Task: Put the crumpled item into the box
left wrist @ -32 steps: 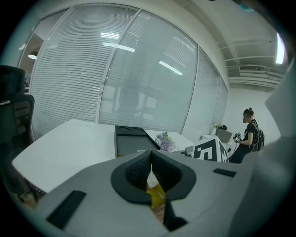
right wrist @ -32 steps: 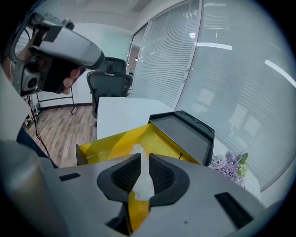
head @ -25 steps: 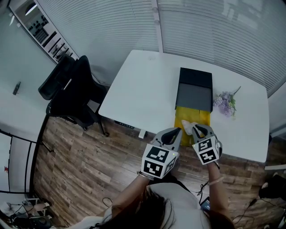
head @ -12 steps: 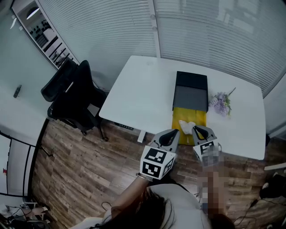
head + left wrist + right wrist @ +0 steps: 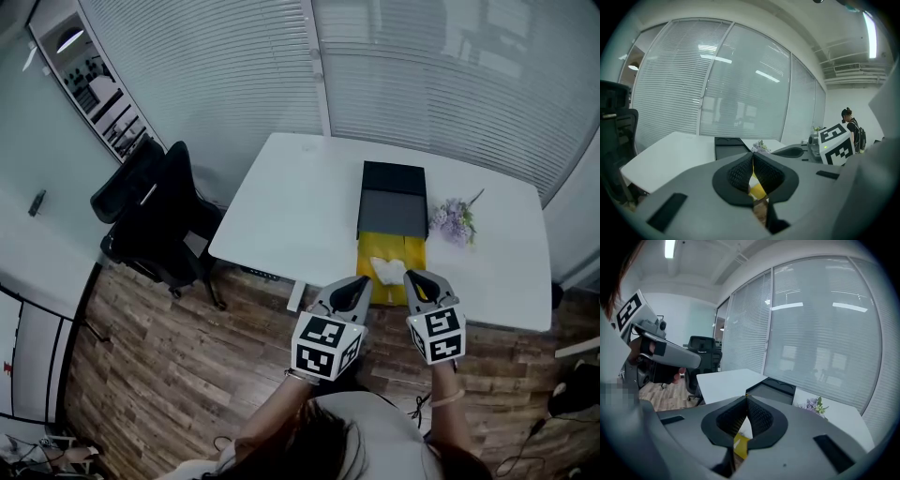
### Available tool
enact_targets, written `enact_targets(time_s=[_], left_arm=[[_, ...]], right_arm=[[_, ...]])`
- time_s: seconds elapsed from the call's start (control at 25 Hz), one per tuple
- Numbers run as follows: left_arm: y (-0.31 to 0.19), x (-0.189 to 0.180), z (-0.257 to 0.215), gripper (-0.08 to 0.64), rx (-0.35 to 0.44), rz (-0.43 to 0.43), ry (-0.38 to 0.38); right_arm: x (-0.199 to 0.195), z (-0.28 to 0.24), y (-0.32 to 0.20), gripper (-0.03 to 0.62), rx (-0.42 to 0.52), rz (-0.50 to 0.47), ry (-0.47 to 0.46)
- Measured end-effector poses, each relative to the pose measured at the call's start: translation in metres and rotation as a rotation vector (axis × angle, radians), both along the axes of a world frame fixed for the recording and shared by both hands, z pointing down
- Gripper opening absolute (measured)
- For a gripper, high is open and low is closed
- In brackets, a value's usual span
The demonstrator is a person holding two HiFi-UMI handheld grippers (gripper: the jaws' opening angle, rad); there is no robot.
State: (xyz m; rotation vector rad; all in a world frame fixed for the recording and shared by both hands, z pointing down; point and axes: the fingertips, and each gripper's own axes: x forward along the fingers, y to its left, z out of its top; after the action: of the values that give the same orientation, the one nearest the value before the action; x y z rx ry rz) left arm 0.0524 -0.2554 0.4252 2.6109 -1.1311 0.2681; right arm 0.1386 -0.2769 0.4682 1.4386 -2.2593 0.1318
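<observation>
Count: one black box [image 5: 392,199] with a yellow near section [image 5: 414,253]; one crumpled white item [image 5: 387,271] lying on the yellow; one flower sprig [image 5: 453,221] to the right. Left claw [image 5: 359,281] and right claw [image 5: 412,277] both closed on nothing, at the near edge of the table [image 5: 281,206]. Wide white surface left of box.

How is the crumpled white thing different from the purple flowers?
The crumpled white item is white and wadded; the flowers are purple with a thin stem. The item lies on the yellow surface next to the black box; the flowers lie on the bare table beside it. Neither is held.
</observation>
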Motion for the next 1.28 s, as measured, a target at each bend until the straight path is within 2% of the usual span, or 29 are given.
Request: enact_targets(time_s=[0.32,0.88,1.28], left_arm=[[0.01,-0.002,-0.011,0.021,0.036,0.008,0.003],[0.036,0.004,-0.029,0.021,0.091,0.022,0.016],[0.059,0.001,-0.041,0.021,0.127,0.023,0.034]], right_arm=[[0.005,-0.026,0.022,0.028,0.059,0.062,-0.074],[0.007,-0.07,0.066,0.028,0.177,0.085,-0.145],[0.005,-0.086,0.094,0.026,0.221,0.093,-0.152]])
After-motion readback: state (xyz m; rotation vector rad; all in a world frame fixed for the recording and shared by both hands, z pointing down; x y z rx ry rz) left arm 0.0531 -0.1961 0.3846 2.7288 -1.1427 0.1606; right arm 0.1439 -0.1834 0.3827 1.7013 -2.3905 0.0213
